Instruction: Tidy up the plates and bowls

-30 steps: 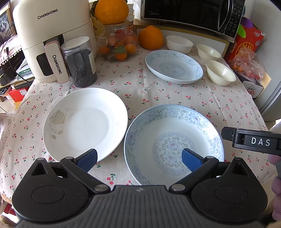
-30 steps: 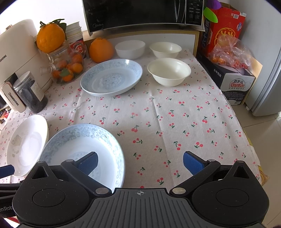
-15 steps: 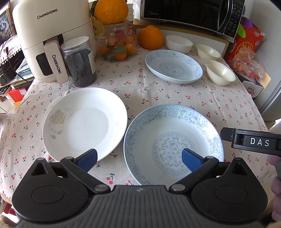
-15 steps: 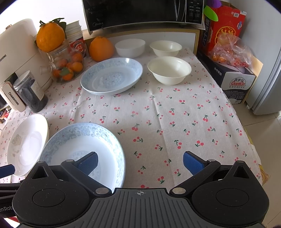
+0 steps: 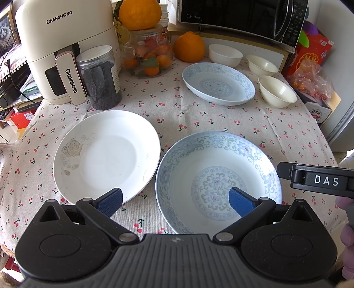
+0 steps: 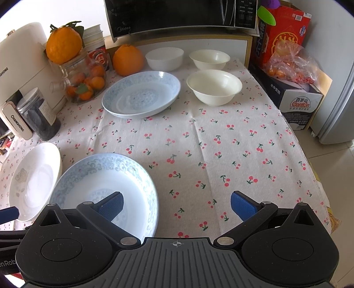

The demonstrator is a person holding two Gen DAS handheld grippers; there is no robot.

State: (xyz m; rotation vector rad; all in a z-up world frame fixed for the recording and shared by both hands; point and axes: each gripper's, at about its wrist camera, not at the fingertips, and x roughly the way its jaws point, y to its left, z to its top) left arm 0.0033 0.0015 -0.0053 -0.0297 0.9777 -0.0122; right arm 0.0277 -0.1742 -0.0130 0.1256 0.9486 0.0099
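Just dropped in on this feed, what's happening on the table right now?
Nothing is picked up yet. The left gripper and right gripper both hang open at the near edge of the table, holding nothing. In front of them lie a white plate and a blue-patterned plate side by side. A second blue plate and three white bowls sit separately at the back, unstacked.

A desk (image 6: 221, 141) under a cherry-print cloth (image 5: 168, 106) stands in daylight, with a black microwave (image 6: 177, 15) on a shelf at its far edge, a pale wall (image 6: 331, 33) and tiled floor (image 6: 340, 168) to the right.
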